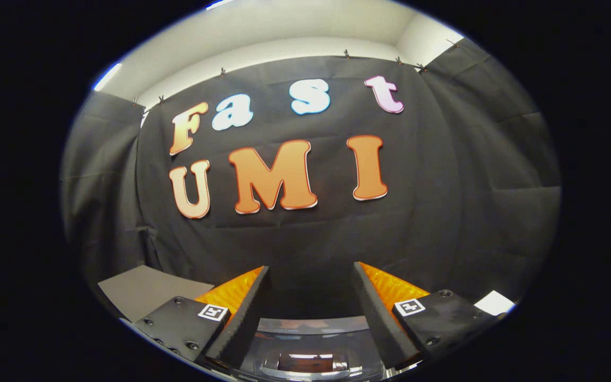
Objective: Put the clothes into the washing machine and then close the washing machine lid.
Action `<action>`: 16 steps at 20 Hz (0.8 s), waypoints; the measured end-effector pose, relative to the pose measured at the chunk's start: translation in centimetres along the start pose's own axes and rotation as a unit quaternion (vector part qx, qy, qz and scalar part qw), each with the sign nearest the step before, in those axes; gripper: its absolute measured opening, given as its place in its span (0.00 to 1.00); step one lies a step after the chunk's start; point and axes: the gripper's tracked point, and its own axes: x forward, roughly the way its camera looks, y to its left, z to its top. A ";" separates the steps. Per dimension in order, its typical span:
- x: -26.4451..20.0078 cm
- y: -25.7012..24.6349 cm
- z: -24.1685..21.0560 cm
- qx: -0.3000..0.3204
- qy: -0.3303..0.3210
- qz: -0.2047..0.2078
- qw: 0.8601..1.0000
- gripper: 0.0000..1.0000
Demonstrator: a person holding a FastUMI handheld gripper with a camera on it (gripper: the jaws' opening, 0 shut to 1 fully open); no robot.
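My gripper [311, 273] is open, its two fingers spread wide with nothing between them. It points toward the black cloth wall of the booth. Low between the fingers lies the top of the washing machine [308, 353]: a dark glossy lid with a recessed handle that reflects the light. The lid looks flat and down, though little of it shows. I see no clothes here.
A grey flat panel [143, 289] lies beside the left finger. A small white patch [494, 303] sits past the right finger. The black cloth wall [295, 233] stands close ahead, with a white ceiling above it.
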 end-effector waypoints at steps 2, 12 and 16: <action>-1.1 -1.6 1.3 -0.009 -0.013 -0.009 1.000 0.98; -5.2 -6.7 5.6 -0.028 -0.043 -0.013 0.999 0.98; -6.1 -7.6 6.2 -0.030 -0.054 -0.013 0.998 0.98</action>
